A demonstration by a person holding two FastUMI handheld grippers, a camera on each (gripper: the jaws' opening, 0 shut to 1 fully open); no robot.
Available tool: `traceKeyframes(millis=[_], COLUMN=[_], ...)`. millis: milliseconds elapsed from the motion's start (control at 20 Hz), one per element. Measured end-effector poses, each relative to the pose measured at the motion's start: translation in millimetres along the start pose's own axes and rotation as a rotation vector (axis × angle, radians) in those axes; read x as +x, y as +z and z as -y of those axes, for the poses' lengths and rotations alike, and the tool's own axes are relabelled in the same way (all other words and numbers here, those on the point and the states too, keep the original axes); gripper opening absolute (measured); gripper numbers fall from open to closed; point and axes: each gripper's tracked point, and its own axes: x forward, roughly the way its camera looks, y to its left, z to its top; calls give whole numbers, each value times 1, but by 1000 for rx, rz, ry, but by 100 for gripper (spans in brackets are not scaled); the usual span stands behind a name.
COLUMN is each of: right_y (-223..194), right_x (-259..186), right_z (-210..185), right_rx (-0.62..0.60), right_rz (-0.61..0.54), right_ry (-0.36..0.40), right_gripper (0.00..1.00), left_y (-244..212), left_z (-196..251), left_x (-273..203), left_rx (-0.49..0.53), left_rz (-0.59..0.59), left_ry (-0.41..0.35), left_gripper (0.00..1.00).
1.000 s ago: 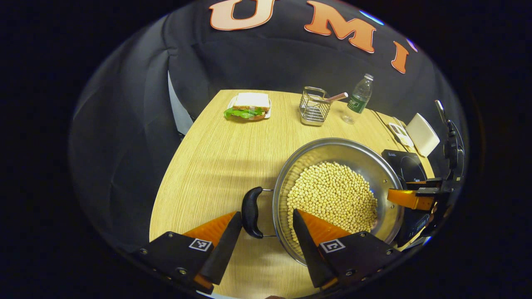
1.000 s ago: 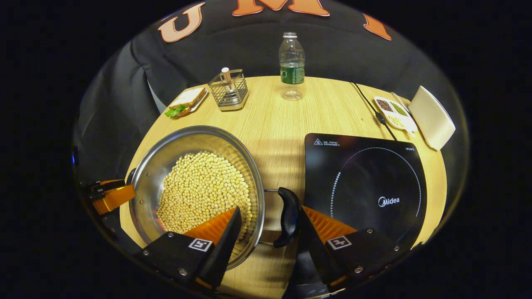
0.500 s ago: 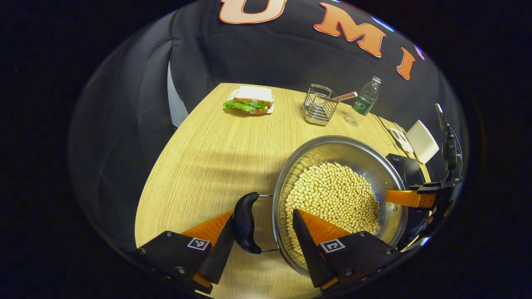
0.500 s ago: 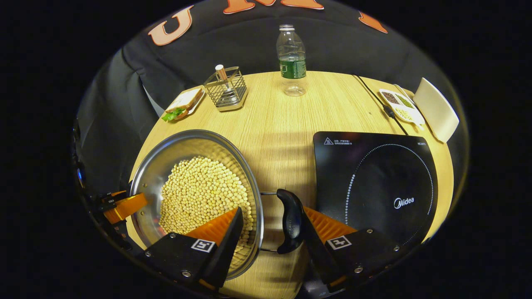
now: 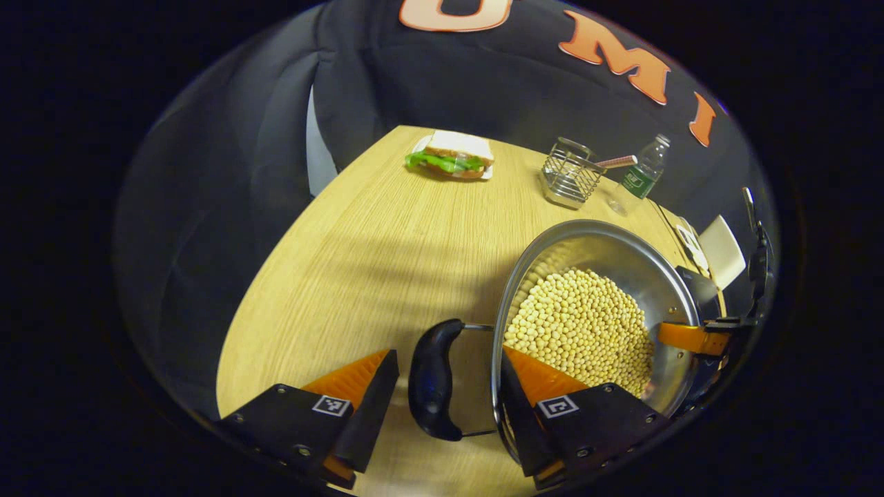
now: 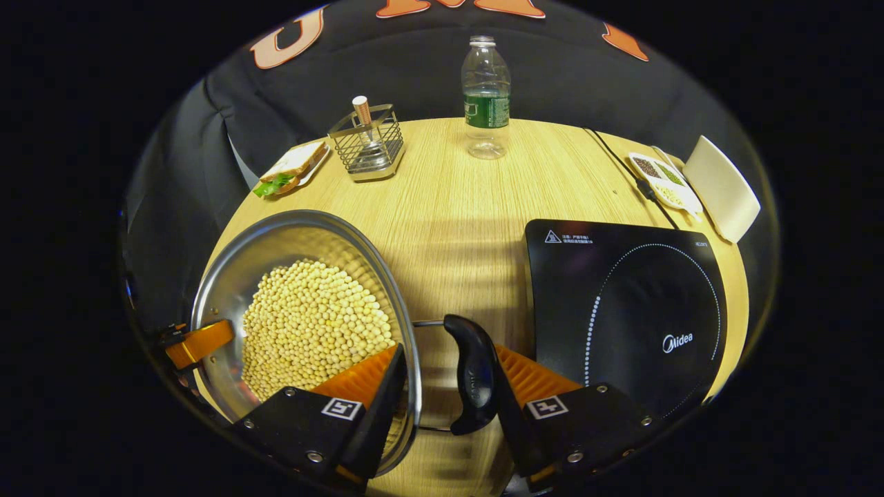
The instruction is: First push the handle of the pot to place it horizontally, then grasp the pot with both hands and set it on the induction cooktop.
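The left gripper [image 5: 445, 393] straddled the pot's left handle [image 5: 429, 378] with its jaws spread, one finger outside the grip and the other inside the rim by the soybeans [image 5: 583, 328]; neither finger pressed on the handle, so it looked released and merely placed to hook or lift there. The pot [image 6: 276, 241] sat on the wooden table [image 6: 456, 186], left of the induction cooktop [image 6: 625, 304] and apart from it. The right gripper [image 6: 449, 390] mirrored this at the right handle [image 6: 472, 373], jaws apart, its outer finger touching the grip, nothing clenched. With 2 handles level and bracketed, the 2-handed lift seemed set up, the pot not yet on the cooktop
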Motion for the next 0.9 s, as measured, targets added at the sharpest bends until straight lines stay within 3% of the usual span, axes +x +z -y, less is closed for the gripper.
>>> traceKeyframes(millis=[200,250,300,400,550,600,800,900], right_y=[-2,-4,-5,-3,-3,-2,8,10], right_x=[4,5,4,2,-1,-2,-7,-13], right_z=[-6,-7,-8,-8,-6,-6,-3,2], right_rx=[25,44,68,101,110,118,131,136], right_rz=[-19,-27,-33,-31,-34,-42,-18,-4], right_ry=[45,58,77,112,103,101,103,109], right_gripper=[72,70,69,64,55,54,49,53], left_y=[-4,-3,-1,0,-1,4,11,16], left_z=[5,2,1,4,4,5,7,5], left_x=[-3,-2,-3,2,2,2,4,-2], left_rx=[-24,-25,-39,-46,-32,-30,13,31], left_rz=[-6,6,17,29,31,45,87,109], left_ry=[-1,10,18,29,44,48,47,55], left_gripper=[69,72,65,63,60,63,58,58])
